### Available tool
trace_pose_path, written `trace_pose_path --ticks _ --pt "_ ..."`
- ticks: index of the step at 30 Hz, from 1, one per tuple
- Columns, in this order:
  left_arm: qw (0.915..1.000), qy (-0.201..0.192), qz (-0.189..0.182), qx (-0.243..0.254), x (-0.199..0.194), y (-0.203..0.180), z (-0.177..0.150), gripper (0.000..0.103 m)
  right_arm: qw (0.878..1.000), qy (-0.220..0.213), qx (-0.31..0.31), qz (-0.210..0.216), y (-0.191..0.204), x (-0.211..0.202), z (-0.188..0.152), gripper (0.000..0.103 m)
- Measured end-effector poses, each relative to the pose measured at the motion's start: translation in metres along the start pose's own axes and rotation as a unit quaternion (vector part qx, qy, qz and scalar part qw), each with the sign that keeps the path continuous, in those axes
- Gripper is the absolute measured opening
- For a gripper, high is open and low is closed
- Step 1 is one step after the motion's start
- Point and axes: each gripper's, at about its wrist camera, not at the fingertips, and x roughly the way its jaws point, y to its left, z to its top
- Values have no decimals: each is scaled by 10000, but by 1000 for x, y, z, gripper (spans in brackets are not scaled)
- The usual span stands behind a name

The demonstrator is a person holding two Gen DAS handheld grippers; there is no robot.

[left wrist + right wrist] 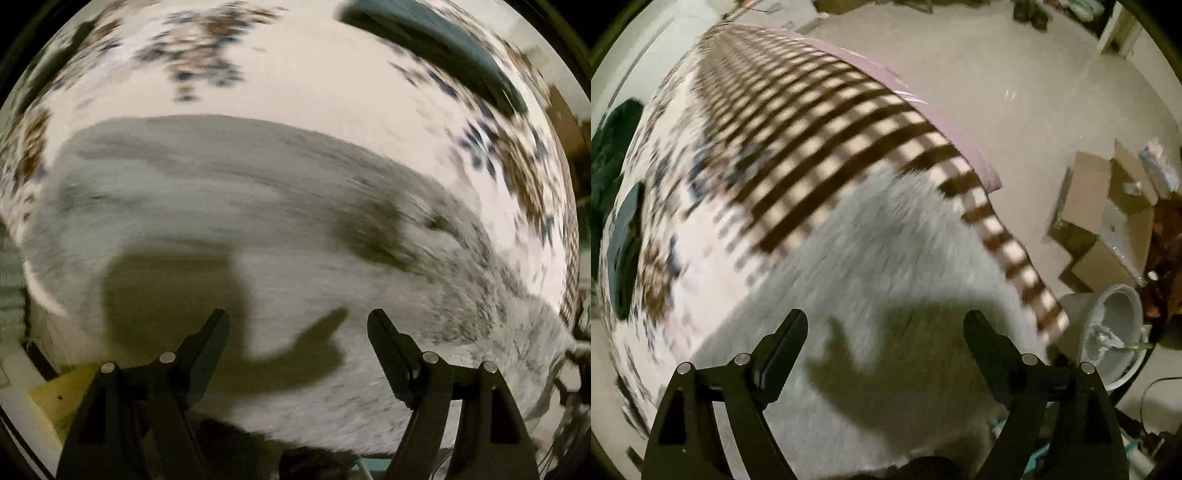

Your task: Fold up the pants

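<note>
Light grey pants (229, 206) lie flat on a bed with a patterned cover (295, 74); both pictures are blurred by motion. My left gripper (298, 317) hangs above the grey cloth, pointing down, jaws wide apart and nothing between them; its shadow falls on the fabric. In the right wrist view the same grey pants (886, 251) fill the lower middle. My right gripper (885, 319) also stands open above them, with only cloth and shadow seen through the gap between its fingers.
A dark green garment (443, 48) lies at the far side of the bed. A brown-and-cream checked band (827, 122) runs along the bed's edge. On the floor to the right are cardboard boxes (1097, 221) and a white bucket (1115, 332).
</note>
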Motion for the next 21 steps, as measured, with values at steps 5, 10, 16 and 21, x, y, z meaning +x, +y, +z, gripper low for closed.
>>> trace_pose_path --ticks 5,10,16,21 --pt "9997 144 112 169 14 -33 1 76 9992 -167 -341 -99 3 11 12 9" --pt "9995 145 210 205 13 -50 6 76 9953 -523 -138 -804 -25 -8 19 7" --pt "9995 75 261 144 0 -58 22 76 9969 -48 -350 -706 -15 -13 14 29" --pt "9996 45 271 52 -8 -52 45 76 9982 -93 -567 171 50 -51 -44 60"
